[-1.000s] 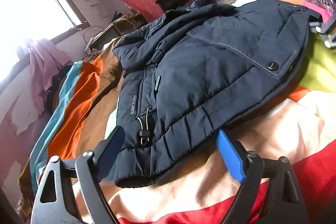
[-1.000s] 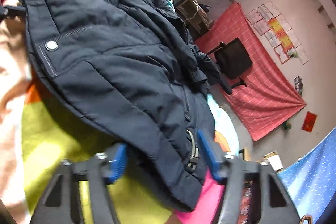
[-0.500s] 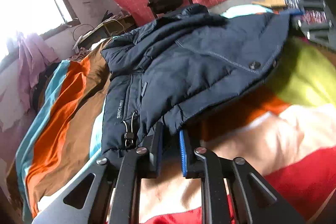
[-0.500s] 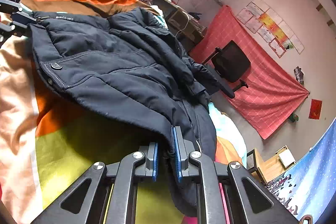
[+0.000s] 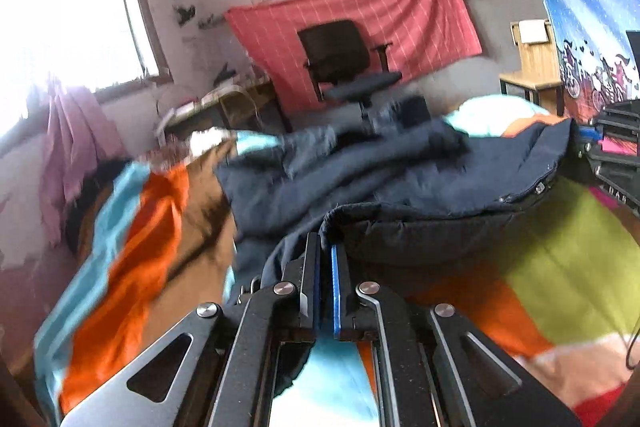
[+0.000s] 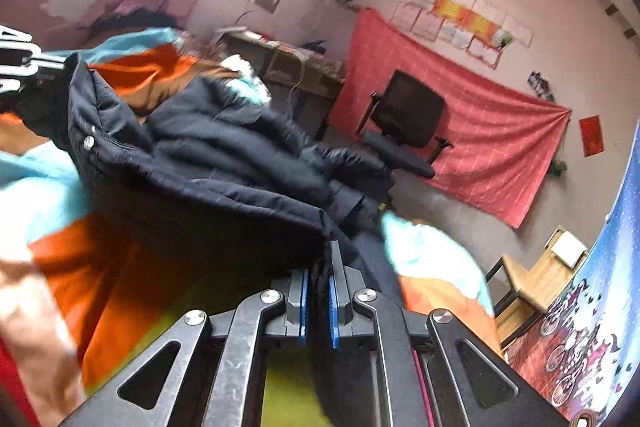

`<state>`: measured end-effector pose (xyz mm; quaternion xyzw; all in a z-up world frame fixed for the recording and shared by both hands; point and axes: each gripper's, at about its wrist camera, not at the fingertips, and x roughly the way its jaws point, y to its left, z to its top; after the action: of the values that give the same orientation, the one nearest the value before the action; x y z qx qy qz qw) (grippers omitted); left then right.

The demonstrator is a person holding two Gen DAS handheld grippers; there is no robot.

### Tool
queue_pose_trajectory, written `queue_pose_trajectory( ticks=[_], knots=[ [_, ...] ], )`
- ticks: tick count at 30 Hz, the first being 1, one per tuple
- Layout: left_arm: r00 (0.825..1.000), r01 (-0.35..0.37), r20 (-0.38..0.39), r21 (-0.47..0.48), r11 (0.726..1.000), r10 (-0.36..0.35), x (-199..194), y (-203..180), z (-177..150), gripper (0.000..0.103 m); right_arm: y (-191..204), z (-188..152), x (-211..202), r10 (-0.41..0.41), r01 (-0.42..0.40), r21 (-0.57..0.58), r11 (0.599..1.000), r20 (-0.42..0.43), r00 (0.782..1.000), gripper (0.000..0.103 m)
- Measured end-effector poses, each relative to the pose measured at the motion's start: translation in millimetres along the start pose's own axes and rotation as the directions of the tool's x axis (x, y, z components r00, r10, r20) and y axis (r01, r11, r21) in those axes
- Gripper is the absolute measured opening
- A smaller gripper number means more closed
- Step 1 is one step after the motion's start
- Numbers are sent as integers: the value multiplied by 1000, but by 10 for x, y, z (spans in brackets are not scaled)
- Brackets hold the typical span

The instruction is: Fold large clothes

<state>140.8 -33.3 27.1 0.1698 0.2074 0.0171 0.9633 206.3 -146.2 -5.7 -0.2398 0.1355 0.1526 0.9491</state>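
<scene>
One navy padded jacket [image 5: 420,183] lies on a striped bedspread [image 5: 132,247] of orange, brown, teal, yellow-green and red bands. Left wrist view: jacket occupies centre frame, with its held hem edge stretching from lower centre toward the right edge and its bulk heaped toward the upper centre, in the direction of the room's far wall. Near edge is raised off the bedspread; a dark shadowed gap shows under the fold. Left gripper [image 5: 325,267]: both blue-padded fingers drawn close together, a pinch of the jacket's hem clamped between them at lower centre. Right wrist view: same jacket [image 6: 208,155] spans from upper left to lower centre, one snap button visible near the left end. Right gripper [image 6: 318,291]: fingers nearly together, dark fabric of the jacket edge caught between the pads at lower centre. The right gripper also shows at the right edge of the left view [image 5: 608,155], at the jacket's far corner; the left one shows at the left edge of the right view [image 6: 20,63]. Count: jacket 1, grippers 2. Background, upper half of both frames: one black office chair [image 5: 344,63] before one red checked wall cloth [image 5: 380,23], one bright window [image 5: 60,11] upper left. Both frames are motion-blurred.
</scene>
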Motion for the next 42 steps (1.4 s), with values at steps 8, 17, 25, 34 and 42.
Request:
queue_pose_trajectory(
  ticks=[8,17,25,34,42],
  knots=[
    [997,3,77,-102,995,5,647,693,1071,3,-491,982,599,-55,53,80,995,30,998,7],
    [996,-35,72,-192,981,50,1730,1243,1674,2,-701,1677,1870,-45,45,-10,999,-73,996,7],
    [998,-53,29,-229,972,61,2629,1352,1660,1,-672,1678,2827,-51,51,-3,999,-208,977,7],
    [998,-68,-19,-317,946,65,3173,1630,1509,0,-472,1527,3442,-69,56,-56,997,-284,956,7],
    [997,70,8,-373,925,-72,2992,1689,1350,0,-501,1446,3544,-44,43,-8,999,-292,955,11]
  ],
)
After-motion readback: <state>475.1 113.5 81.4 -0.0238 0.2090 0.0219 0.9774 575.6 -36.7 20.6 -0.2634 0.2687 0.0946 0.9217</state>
